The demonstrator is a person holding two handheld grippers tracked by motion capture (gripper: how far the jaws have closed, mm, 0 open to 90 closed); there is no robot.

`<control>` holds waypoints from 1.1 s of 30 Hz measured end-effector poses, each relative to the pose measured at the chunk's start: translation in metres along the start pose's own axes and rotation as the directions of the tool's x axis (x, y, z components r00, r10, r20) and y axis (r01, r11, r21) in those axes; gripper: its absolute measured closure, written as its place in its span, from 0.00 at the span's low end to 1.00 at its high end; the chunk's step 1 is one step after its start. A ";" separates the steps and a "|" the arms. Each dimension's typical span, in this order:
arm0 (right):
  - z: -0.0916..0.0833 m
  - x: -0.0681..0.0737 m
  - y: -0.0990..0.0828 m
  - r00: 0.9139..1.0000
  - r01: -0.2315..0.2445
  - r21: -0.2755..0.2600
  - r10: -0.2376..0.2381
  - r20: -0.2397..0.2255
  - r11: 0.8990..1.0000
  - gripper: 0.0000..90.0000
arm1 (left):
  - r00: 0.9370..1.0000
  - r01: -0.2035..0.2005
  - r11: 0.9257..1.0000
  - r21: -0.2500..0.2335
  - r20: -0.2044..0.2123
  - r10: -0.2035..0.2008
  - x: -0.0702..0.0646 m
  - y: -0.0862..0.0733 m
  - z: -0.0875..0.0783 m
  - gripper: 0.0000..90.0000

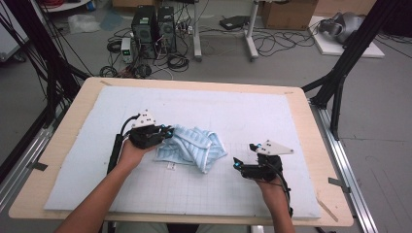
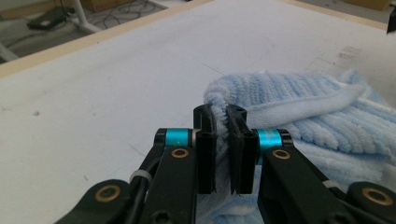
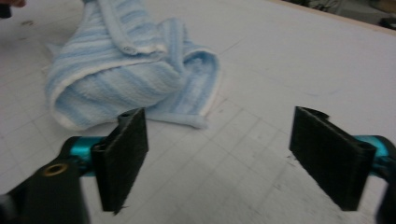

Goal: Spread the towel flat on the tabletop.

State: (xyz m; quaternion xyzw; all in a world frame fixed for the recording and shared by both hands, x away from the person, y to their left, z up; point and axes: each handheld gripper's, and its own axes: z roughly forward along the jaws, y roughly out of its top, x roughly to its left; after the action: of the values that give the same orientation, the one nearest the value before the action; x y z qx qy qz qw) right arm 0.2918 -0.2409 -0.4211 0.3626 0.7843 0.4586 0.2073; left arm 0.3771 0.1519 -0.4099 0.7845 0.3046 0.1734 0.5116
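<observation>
Near the middle of the table (image 1: 73, 160), slightly toward its left edge and well in from every corner, a crumpled light-blue striped towel (image 1: 192, 145) is lying on the white gridded mat (image 1: 272, 116). The left gripper (image 1: 167, 132) is brought in at the towel's left end, w/ its jaws pinched narrow on a raised fold of the ribbed cloth; in the left gripper view the fabric (image 2: 222, 126) is seen squeezed between the two black pads, so a real grip is judged to be had, not just a touch. An edge seems to be taken rather than the bulk, prob. so the bundle can be drawn out flat instead of dragged as a lump.

The right gripper (image 1: 244, 160) is held apart from the towel, toward the table's right edge and nearer the front edge, w/ jaws spread wide and nothing between them. In the right gripper view the towel (image 3: 126, 70) is framed ahead, its hemmed edge (image 3: 187, 120) lying nearest on the mat, still well short of the pads. That stance is read as lined up for a 2nd pinch on the opposite side, approx. level w/ the mat, so the cloth could be spread between both hands
</observation>
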 end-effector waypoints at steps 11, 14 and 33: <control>0.052 0.022 0.013 0.986 0.132 0.107 -0.120 -0.114 0.985 0.41 | 0.998 0.049 0.998 -0.034 -0.046 -0.050 0.012 0.017 0.006 0.93; 0.070 0.025 0.016 0.980 0.168 0.147 -0.149 -0.131 0.975 0.61 | 0.996 0.072 0.996 -0.044 -0.052 -0.075 0.017 0.017 0.005 0.93; 0.068 0.051 0.009 0.927 0.173 0.209 -0.087 -0.366 0.963 0.93 | 0.988 0.099 0.994 -0.055 -0.110 -0.104 0.036 0.017 -0.004 0.93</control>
State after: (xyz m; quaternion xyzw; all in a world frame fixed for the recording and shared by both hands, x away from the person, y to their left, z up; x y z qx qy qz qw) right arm 0.3069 -0.1611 -0.4465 0.2433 0.8802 0.4045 0.0486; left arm 0.4071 0.1731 -0.3945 0.7439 0.3682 0.1988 0.5210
